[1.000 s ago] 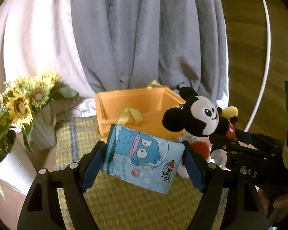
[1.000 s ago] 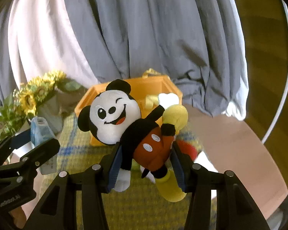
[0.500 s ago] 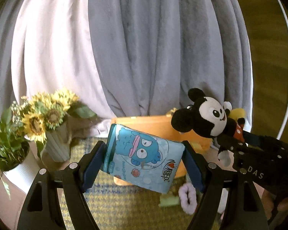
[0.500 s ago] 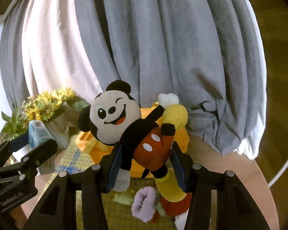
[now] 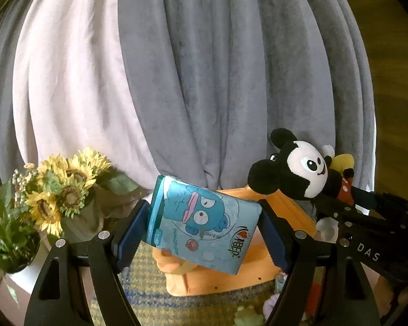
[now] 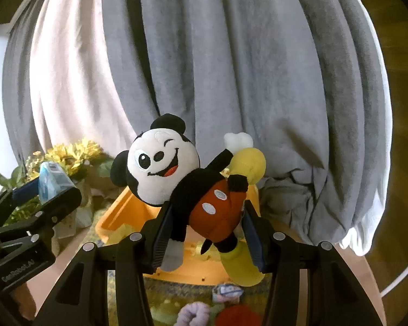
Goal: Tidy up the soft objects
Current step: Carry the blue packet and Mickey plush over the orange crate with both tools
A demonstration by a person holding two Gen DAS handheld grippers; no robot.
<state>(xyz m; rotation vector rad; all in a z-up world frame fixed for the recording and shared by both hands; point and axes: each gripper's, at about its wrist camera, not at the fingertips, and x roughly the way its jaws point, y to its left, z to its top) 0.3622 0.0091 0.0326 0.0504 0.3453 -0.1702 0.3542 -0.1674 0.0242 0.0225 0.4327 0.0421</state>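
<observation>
Carrying: two soft items held aloft at once, both short of the orange box [image 5: 291, 212] that sits on a woven mat [image 5: 147, 293] before grey drapes [image 5: 204, 81].
Left gripper [image 5: 204, 226]: blue pads pinching a tissue pack [image 5: 204, 222] printed with a blue cartoon fish, gripped by its short ends and tilted down to the right.
Right gripper [image 6: 206, 228]: jaws pressed against the red shorts of a mouse plush [image 6: 193, 184], head up and to the left, yellow shoe dangling below.
Step in hand: by the look of it, transport toward the box, with neither item yet over its opening.
Next move: likely calls for bringing each load above the box, lowering it, then spreading the jaws; doing one at a time would keep the two tools from colliding, since they ride close together.
Left view only: the pack's printed face and a pot of sunflowers [image 5: 65, 190] beside the mat.
Right view only: a lilac scrunchie [image 6: 193, 315], a red fuzzy item [image 6: 236, 316] and a small packet [image 6: 227, 292] lying on the mat, apparently awaiting sorting.
</observation>
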